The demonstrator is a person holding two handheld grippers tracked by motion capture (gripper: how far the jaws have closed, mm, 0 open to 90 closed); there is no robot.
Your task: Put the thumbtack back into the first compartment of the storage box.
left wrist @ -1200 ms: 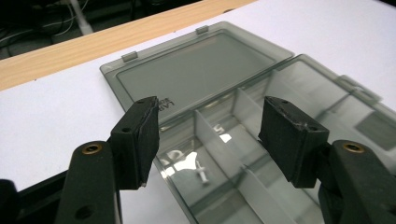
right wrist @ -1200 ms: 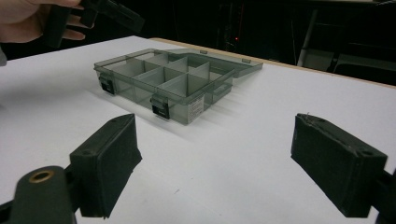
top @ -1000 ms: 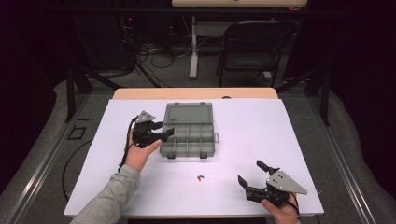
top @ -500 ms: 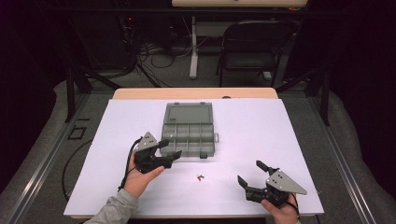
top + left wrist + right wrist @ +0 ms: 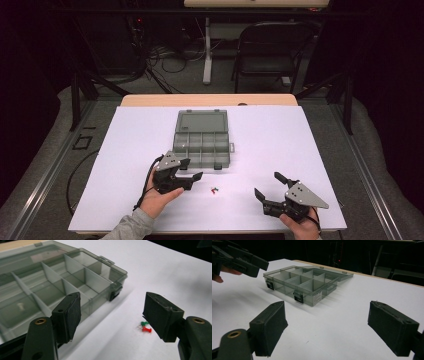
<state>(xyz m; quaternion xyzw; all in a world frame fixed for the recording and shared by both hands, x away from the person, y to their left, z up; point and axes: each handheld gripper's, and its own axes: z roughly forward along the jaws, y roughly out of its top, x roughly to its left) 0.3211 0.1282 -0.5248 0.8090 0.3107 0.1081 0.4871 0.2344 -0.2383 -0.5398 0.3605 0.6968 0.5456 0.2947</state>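
- The left claw is being drawn back from the side of the organiser box toward the near edge of the bench; a second ago it was held at the box's left wall, and now it is being carried just short of the box's near left corner.
- Its jaws are being held wide apart with nothing between them (in the left gripper view the gap is bare).
- Two pushpins, one green and one red, are being framed just inside the claw's right jaw; they are lying touching on the white sheet, near the box's front and apart from it.
- The box is lying with its lid folded back; one small pale item is resting in a compartment.
- The right claw is being kept where it was, low at the near right, spread open and empty.
- Judged from this, the pins are probably being lined up for a pick and a drop into the box.
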